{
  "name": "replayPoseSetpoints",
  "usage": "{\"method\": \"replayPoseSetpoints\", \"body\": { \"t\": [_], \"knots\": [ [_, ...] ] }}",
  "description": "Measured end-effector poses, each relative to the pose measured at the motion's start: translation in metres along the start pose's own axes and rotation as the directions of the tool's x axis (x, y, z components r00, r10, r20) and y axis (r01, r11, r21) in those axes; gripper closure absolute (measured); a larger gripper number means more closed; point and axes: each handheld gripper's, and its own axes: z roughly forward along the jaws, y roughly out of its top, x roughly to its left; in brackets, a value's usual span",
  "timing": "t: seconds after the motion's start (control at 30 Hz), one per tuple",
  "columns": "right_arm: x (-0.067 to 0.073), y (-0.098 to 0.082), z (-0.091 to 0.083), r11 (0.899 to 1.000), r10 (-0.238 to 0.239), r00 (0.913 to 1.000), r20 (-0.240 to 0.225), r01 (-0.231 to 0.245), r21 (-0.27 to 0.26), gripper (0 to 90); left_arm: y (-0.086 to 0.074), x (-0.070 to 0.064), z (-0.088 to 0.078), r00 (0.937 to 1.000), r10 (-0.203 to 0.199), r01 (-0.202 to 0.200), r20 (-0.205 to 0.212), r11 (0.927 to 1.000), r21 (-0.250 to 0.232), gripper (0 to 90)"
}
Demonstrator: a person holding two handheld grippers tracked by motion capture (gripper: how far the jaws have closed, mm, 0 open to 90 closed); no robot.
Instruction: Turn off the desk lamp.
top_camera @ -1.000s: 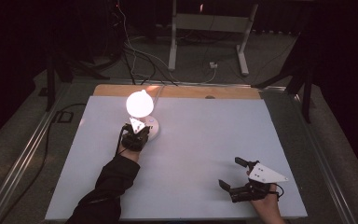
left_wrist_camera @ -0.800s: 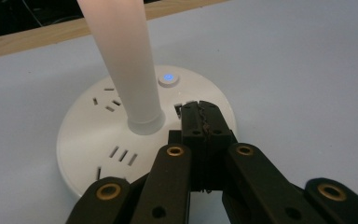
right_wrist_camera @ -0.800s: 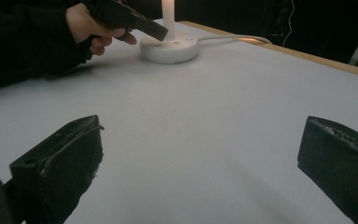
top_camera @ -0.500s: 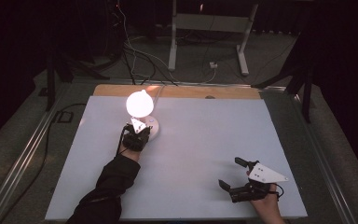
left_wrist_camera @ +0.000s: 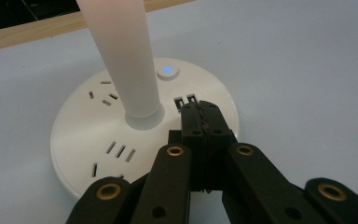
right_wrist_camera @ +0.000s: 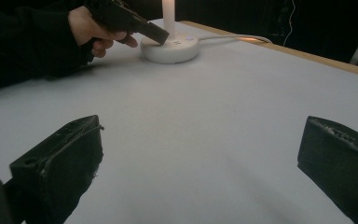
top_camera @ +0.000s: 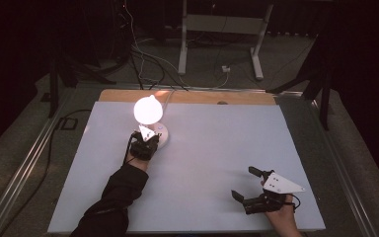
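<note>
- Glowing at the far left of the desk point(top_camera: 217, 148), a lamp point(top_camera: 148, 109) stands with a round, bright white globe on top of a smooth, matte white stem point(left_wrist_camera: 121, 51).
- Its base point(left_wrist_camera: 74, 140) is a flat, round disc of glossy white plastic, pierced with socket slots and carrying a small round button point(left_wrist_camera: 167, 71) lit blue.
- A pale cable point(right_wrist_camera: 233, 37) runs from the base toward the far wooden edge strip point(top_camera: 187, 97).
- The left tool point(left_wrist_camera: 200, 122) is fully closed, holding nothing; its black, ridged tips press together and rest on top of the base, just beside the stem and near the button.
- In the right tool's view, a hand point(right_wrist_camera: 95, 29) in a dark sleeve holds that left tool down onto the base.
- The right tool point(top_camera: 249, 183) lies low over the near right part of the desk, well apart from the lamp, with its blocky, rough black jaws spread wide and nothing between them.
- A grey three-cornered plate point(top_camera: 281, 183) sits on top of it.
- The desk surface is a smooth, plain, pale sheet.
</note>
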Motion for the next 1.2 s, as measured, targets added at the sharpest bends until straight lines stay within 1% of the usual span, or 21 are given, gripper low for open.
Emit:
{"method": "replayPoseSetpoints", "body": {
  "t": [0.13,0.27,0.37,0.43,0.53,0.6,0.63,0.7,0.73,0.8,0.83,0.97,1.03,1.1,1.2],
  "knots": [
    [0.000,0.000,0.000,1.000,0.001,1.0000,-0.001,-0.001,0.002,0.0,0.000,0.001,0.000,1.0000,-0.007,0.007,0.007,1.0000,0.002,90.0],
    [0.000,0.000,0.000,1.000,-0.001,1.0000,-0.001,0.001,0.003,0.0,0.000,0.001,0.000,0.9999,-0.004,0.004,0.009,1.0000,0.000,90.0],
    [0.000,0.000,0.000,1.000,-0.002,1.0000,-0.001,0.002,0.003,0.0,0.000,-0.001,0.000,1.0000,0.009,-0.009,-0.004,0.9999,0.005,90.0],
    [0.000,0.000,0.001,1.000,-0.003,1.0000,0.000,0.003,0.004,0.0,0.000,-0.001,0.000,1.0000,0.009,-0.009,-0.003,1.0000,0.003,90.0],
    [0.000,0.000,0.000,1.000,-0.003,1.0000,0.000,0.003,0.004,0.0,0.000,0.001,0.000,1.0000,-0.002,0.002,0.005,1.0000,0.008,90.0],
    [0.000,0.000,0.000,1.000,-0.001,1.0000,0.000,0.001,0.004,0.0,0.000,0.001,0.000,0.9999,-0.007,0.007,0.008,1.0000,0.005,90.0],
    [0.000,0.000,0.000,1.000,-0.001,1.0000,0.000,0.001,0.002,0.0,0.002,0.004,-0.002,0.9995,-0.021,0.021,0.023,0.9998,0.002,90.0],
    [0.000,0.000,0.000,1.000,0.000,1.0000,0.000,0.000,-0.001,0.0,0.005,0.006,-0.006,0.9995,-0.023,0.024,0.021,0.9997,-0.009,90.0],
    [0.000,0.000,0.000,1.000,0.000,1.0000,0.001,0.000,-0.001,0.0,0.007,0.007,-0.008,0.9992,-0.029,0.030,0.027,0.9994,-0.018,90.0],
    [0.000,0.000,0.000,1.000,-0.001,1.0000,0.001,0.001,0.002,0.0,0.010,0.007,-0.012,0.9994,-0.024,0.025,0.024,0.9992,-0.033,90.0],
    [0.000,0.000,0.000,1.000,-0.001,1.0000,0.001,0.001,0.003,0.0,0.011,0.007,-0.013,0.9990,-0.032,0.033,0.033,0.9988,-0.037,90.0],
    [0.000,0.000,0.000,1.000,-0.003,1.0000,0.001,0.003,0.003,0.0,0.014,0.006,-0.016,0.9992,-0.018,0.020,0.035,0.9988,-0.045,90.0],
    [0.000,0.000,0.000,1.000,-0.002,1.0000,0.002,0.002,0.004,0.0,0.014,0.006,-0.015,0.9988,-0.023,0.025,0.042,0.9988,-0.042,90.0],
    [0.000,0.000,0.000,1.000,-0.002,1.0000,0.001,0.002,0.003,0.0,0.013,0.006,-0.014,0.9992,-0.017,0.018,0.036,0.9992,-0.037,90.0],
    [0.000,0.000,0.000,1.000,-0.004,1.0000,0.001,0.004,0.004,0.0,0.011,0.007,-0.012,0.9992,-0.018,0.019,0.036,0.9995,-0.025,90.0]
  ]
}}
